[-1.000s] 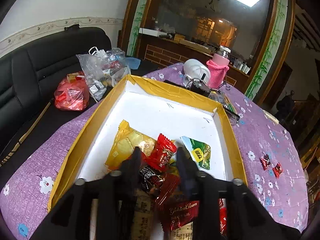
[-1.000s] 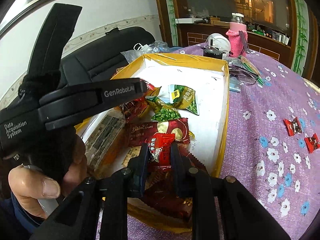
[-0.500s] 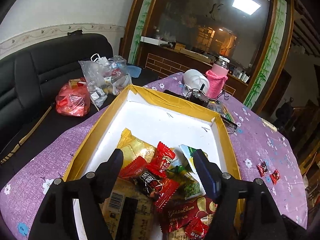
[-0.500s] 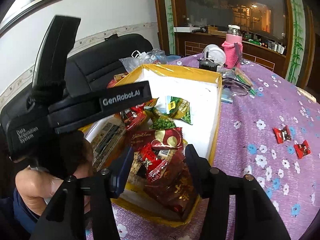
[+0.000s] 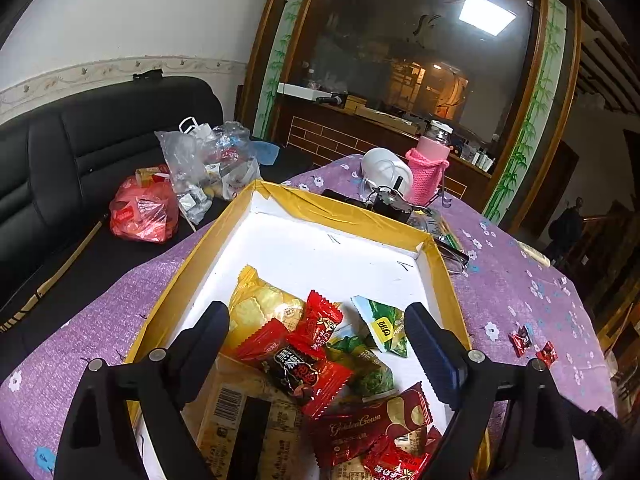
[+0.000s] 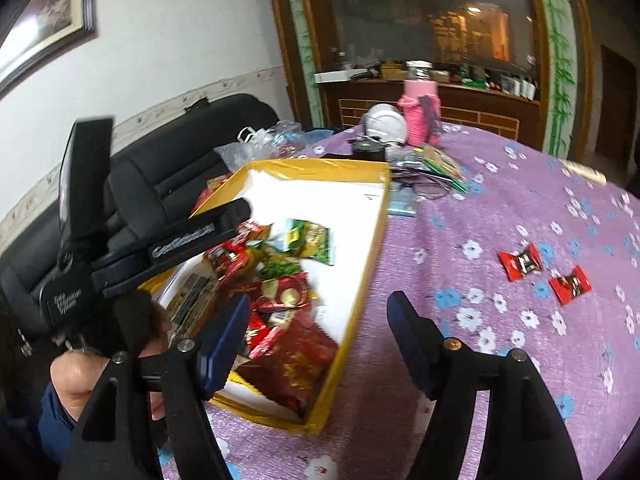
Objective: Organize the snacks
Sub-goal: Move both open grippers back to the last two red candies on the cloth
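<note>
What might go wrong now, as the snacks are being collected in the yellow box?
1. Two red candies lie loose on the purple tablecloth, apart from the yellow box, and could be forgotten.
2. The snacks are heaped in the box's near corner, so a further packet may slide over the rim.
3. Both hand-held grippers, left and right, are opening with nothing gripped.
</note>
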A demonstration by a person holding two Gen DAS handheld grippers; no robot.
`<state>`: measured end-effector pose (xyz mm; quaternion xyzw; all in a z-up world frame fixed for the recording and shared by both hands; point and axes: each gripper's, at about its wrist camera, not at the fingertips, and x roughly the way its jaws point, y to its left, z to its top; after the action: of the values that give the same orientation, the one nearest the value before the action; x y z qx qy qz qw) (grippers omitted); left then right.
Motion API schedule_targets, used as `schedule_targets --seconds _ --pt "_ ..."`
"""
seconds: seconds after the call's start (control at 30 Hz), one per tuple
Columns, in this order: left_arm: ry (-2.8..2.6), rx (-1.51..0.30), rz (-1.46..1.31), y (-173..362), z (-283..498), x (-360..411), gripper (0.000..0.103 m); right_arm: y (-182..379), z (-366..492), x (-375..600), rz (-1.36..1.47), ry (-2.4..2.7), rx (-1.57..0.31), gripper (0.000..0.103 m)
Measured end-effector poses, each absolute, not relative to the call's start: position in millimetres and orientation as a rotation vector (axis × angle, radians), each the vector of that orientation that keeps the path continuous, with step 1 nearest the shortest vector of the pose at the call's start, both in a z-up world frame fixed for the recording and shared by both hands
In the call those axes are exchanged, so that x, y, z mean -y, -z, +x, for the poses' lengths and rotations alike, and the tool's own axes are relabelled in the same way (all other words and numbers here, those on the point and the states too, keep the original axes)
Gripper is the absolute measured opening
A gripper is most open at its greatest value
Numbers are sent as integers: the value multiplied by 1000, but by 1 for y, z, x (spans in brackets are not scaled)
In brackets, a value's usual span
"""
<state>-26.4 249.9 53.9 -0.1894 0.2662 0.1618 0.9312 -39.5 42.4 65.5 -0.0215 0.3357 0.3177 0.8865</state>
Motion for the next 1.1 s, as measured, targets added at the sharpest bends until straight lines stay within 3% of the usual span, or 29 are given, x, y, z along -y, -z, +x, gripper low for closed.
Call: schedule_targets --seconds 0.73,1.1 --pt "-346 -543 -381 -54 -27 -254 93 -71 20 82 205 -370 -742 72" --pt "-278 -633 -334 -65 -20 -225 93 -29 57 199 488 -107 -813 72"
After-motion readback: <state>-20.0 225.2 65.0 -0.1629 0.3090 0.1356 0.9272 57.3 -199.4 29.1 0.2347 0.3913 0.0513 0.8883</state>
